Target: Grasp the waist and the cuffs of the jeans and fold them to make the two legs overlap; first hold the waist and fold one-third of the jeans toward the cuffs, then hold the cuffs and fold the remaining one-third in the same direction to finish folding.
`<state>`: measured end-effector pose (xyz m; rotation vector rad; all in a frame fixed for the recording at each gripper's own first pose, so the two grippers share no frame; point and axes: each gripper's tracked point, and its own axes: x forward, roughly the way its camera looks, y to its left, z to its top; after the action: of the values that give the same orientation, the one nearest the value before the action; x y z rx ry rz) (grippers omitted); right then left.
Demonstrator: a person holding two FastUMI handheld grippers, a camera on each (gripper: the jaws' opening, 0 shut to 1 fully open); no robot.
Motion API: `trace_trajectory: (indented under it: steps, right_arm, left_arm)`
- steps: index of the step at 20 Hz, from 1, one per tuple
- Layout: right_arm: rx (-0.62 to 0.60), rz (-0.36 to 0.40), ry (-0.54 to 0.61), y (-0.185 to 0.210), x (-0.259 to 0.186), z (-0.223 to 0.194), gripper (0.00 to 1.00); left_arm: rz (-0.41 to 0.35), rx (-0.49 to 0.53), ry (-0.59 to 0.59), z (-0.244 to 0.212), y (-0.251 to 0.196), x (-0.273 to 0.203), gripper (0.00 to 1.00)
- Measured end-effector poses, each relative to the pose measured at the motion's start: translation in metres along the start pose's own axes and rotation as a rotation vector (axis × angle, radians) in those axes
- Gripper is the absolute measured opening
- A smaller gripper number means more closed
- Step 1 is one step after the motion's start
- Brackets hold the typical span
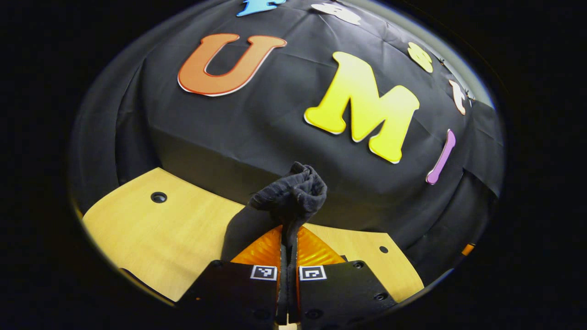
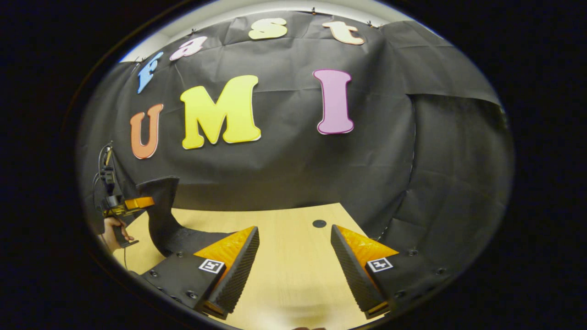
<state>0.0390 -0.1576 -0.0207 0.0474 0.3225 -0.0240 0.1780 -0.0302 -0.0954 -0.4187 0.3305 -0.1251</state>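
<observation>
The wooden table [image 2: 284, 256] spreads pale and bare in front of the right gripper, with a small dark round hole [image 2: 319, 223] set in its top near the far edge. In the left gripper view the same table [image 1: 156, 233] shows a hole [image 1: 158, 197] toward its left side and another [image 1: 383, 250] at the right.

The jeans [image 2: 165, 220], dark cloth, hang in the right gripper view at the left side: a strip of them rises up off the table to the far gripper, and their lower part lies bunched on the tabletop just behind the right gripper's left finger. In the left gripper view, a crumpled wad of the jeans [image 1: 293, 192] sticks up from between the fingers.

The left gripper [image 1: 288, 256] has its jaws drawn together with the denim pinched between them, held up above the table. In the right gripper view it [image 2: 124, 204] is seen far off at the left, with a hand [image 2: 114, 229] on its handle below.

The right gripper [image 2: 293, 261] hangs over the bare wood with its jaws spread wide, nothing between them, apart from the jeans.
</observation>
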Motion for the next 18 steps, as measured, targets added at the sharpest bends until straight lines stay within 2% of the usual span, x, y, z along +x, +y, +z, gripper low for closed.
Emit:
trace_trajectory:
  steps: [2,5,6,8,9,10,12,14,15,17,18]
  right_arm:
    - [0.003,-0.016,0.006,-0.011,-0.003,-0.005,0.96]
    - [0.012,-0.049,0.007,-0.029,-0.012,-0.009,0.94]
    - [0.015,-0.058,0.007,-0.034,-0.014,-0.009,0.96]
    - [0.024,-0.075,0.005,-0.042,-0.018,-0.009,0.97]
    - [0.027,-0.082,0.003,-0.044,-0.019,-0.009,0.94]
    - [0.029,-0.086,0.003,-0.046,-0.020,-0.010,0.97]
    - [0.034,-0.092,0.010,-0.048,-0.020,-0.014,0.94]
    - [0.034,-0.092,0.016,-0.047,-0.020,-0.016,0.94]
    - [0.032,-0.088,0.019,-0.045,-0.019,-0.017,0.97]
    - [0.029,-0.082,0.017,-0.041,-0.016,-0.015,0.94]
    - [0.028,-0.078,0.014,-0.039,-0.016,-0.013,0.97]
  left_arm:
    - [-0.024,0.065,0.057,-0.035,-0.025,0.012,0.04]
    - [-0.047,0.125,0.164,-0.089,-0.049,0.029,0.04]
    - [-0.053,0.142,0.191,-0.103,-0.056,0.030,0.04]
    - [-0.054,0.179,0.243,-0.127,-0.063,0.033,0.04]
    - [-0.053,0.192,0.265,-0.140,-0.064,0.038,0.04]
    - [-0.053,0.199,0.285,-0.151,-0.063,0.039,0.04]
    - [-0.038,0.210,0.340,-0.178,-0.059,0.042,0.04]
    - [-0.036,0.218,0.348,-0.183,-0.058,0.045,0.04]
    - [-0.040,0.231,0.348,-0.184,-0.059,0.045,0.04]
    - [-0.051,0.281,0.328,-0.181,-0.060,0.042,0.00]
    - [-0.063,0.300,0.300,-0.177,-0.062,0.040,0.08]
